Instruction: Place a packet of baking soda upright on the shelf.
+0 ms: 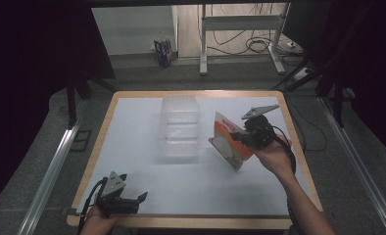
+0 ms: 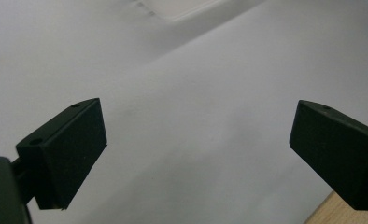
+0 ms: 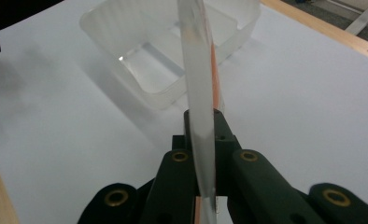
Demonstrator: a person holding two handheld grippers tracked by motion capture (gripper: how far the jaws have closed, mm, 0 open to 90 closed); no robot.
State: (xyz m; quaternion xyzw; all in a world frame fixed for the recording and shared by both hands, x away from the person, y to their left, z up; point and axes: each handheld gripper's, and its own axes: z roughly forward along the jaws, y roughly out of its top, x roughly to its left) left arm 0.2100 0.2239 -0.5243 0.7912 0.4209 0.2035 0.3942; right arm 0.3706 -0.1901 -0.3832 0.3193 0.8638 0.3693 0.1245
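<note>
A flat orange and white packet (image 1: 229, 139) hangs above the right half of the white table top, pinched at its edge by my right gripper (image 1: 241, 137), which is shut on it. In the right gripper view the packet (image 3: 200, 88) stands edge-on between the closed jaws. A clear plastic container (image 1: 180, 127) sits empty at the table's middle, just left of the packet; the same container (image 3: 173, 46) lies beyond the packet in the right gripper view. My left gripper (image 1: 141, 199) rests at the near left edge, jaws wide open with nothing between them (image 2: 198, 149).
The white table top (image 1: 132, 142) has a wooden rim (image 1: 191, 223). Beyond the far edge are a metal frame's legs (image 1: 203, 44), floor cables and a small box (image 1: 164, 51). Aluminium rails (image 1: 49, 176) run along both sides of the table.
</note>
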